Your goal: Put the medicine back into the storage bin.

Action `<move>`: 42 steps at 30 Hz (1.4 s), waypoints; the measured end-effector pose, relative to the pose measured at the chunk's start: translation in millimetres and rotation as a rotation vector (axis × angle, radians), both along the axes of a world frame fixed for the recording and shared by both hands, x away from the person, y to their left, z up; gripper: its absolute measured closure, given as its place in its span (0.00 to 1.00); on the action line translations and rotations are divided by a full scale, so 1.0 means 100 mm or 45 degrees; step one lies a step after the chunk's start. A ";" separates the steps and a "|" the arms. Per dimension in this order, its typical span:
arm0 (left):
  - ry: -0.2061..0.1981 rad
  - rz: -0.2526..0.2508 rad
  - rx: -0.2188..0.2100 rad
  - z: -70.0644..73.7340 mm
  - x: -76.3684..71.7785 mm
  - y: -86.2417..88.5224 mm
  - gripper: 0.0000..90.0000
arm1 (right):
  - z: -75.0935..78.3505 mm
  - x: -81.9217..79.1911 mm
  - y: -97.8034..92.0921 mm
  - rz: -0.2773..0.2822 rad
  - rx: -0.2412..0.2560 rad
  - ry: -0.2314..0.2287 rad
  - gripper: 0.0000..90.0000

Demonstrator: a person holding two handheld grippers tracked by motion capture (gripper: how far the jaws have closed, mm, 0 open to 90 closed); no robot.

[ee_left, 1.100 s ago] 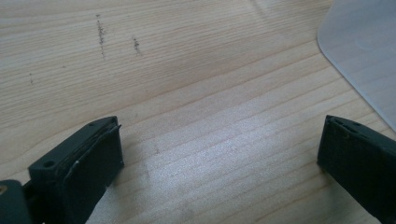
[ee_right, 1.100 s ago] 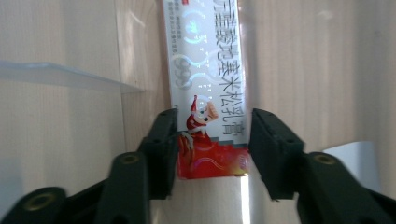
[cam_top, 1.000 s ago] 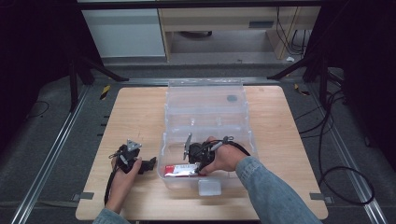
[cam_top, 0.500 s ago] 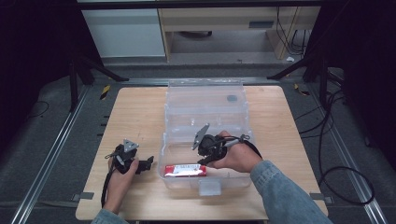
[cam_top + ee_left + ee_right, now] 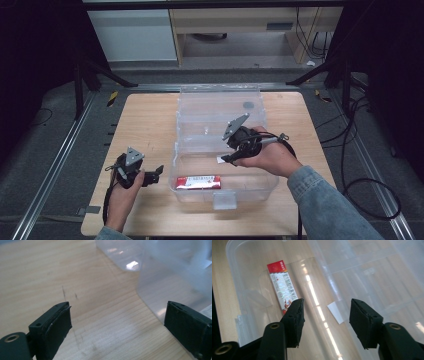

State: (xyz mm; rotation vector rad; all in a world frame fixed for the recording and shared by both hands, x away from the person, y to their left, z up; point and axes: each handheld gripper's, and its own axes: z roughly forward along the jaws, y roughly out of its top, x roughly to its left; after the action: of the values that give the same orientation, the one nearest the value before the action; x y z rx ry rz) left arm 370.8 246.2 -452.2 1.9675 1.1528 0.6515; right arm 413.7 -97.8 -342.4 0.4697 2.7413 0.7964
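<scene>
A clear plastic box point(image 5: 222, 180) sits open on the wooden tabletop point(image 5: 145, 125), its lid point(image 5: 220, 107) folded back flat on the far side. Inside the box, near its front wall, lies a red and white packet point(image 5: 199, 182), flat on the bottom; in the right gripper view the packet point(image 5: 280, 286) runs lengthwise just beyond the left jaw. The right claw point(image 5: 225, 159) hangs above the box near its back edge, jaws spread apart with nothing between them, well clear of the packet. A small white label point(image 5: 335, 312) on the plastic shows between those jaws. The left claw point(image 5: 159, 172) is held low over the tabletop just beside the left wall of the box, jaws wide apart and empty; in the left gripper view the box wall point(image 5: 160, 290) stands close beyond its right jaw.
</scene>
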 end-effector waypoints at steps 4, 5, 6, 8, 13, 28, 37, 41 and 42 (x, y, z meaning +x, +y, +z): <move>-0.070 -0.048 0.036 0.24 -0.11 -0.12 0.07 | 0.08 0.03 -0.09 -0.016 0.016 -0.035 0.43; -0.084 -0.056 0.031 0.29 -0.14 -0.15 0.07 | 0.10 0.03 -0.12 -0.035 0.011 -0.052 0.42; -0.092 -0.062 0.020 0.32 -0.16 -0.16 0.07 | 0.12 0.04 -0.15 -0.051 0.013 -0.063 0.40; -0.112 -0.099 -0.015 0.41 -0.23 -0.21 0.06 | 0.16 0.05 -0.22 -0.090 -0.002 -0.085 0.37; -0.093 -0.159 -0.034 0.47 -0.26 -0.22 0.06 | 0.24 0.08 -0.29 -0.141 -0.002 -0.108 0.32; -0.019 -0.459 0.008 0.62 -0.27 -0.63 0.21 | 0.31 0.32 -0.40 -0.112 -0.050 -0.128 0.69; 0.037 -0.581 0.049 0.53 -0.27 -0.86 0.34 | 0.41 0.57 -0.37 -0.065 -0.102 -0.167 0.69; 0.050 -0.591 0.009 0.52 -0.25 -0.87 0.35 | 0.45 0.66 -0.38 -0.075 -0.124 -0.173 0.73; 0.048 -0.594 0.005 0.52 -0.26 -0.88 0.34 | 0.47 0.69 -0.37 -0.081 -0.115 -0.168 0.74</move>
State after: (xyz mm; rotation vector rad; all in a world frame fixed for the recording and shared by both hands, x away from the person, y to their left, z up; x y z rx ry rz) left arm 345.0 158.6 -400.1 2.1554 0.6706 0.3705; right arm 482.2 -135.2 -295.8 0.4661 2.6140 0.6606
